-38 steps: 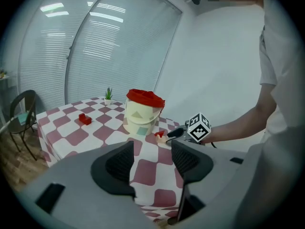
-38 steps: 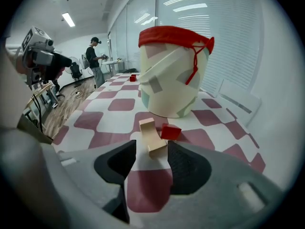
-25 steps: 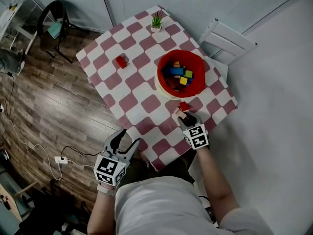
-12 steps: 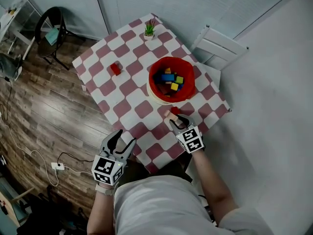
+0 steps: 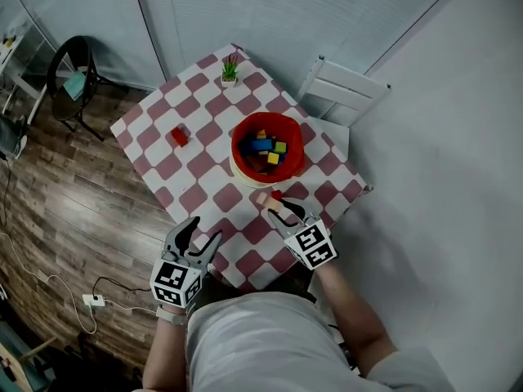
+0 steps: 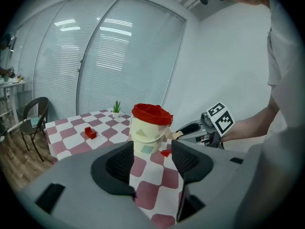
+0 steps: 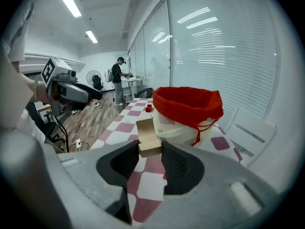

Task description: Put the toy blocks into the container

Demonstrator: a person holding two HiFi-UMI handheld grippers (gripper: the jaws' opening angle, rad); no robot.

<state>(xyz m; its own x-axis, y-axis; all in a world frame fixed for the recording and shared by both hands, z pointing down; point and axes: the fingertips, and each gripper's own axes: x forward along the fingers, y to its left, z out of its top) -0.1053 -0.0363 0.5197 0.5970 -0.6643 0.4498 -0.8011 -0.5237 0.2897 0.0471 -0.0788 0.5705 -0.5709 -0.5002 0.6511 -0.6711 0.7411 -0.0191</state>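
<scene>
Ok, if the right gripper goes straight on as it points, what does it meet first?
Probably the container's near wall, just right of its held wooden block; depth is unclear, so maybe the tablecloth first.

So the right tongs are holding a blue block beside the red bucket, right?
Not quite. The block in the right tongs is light brown wood, not blue. The right gripper view shows it pinched between the tongs, beside the red bucket.
</scene>
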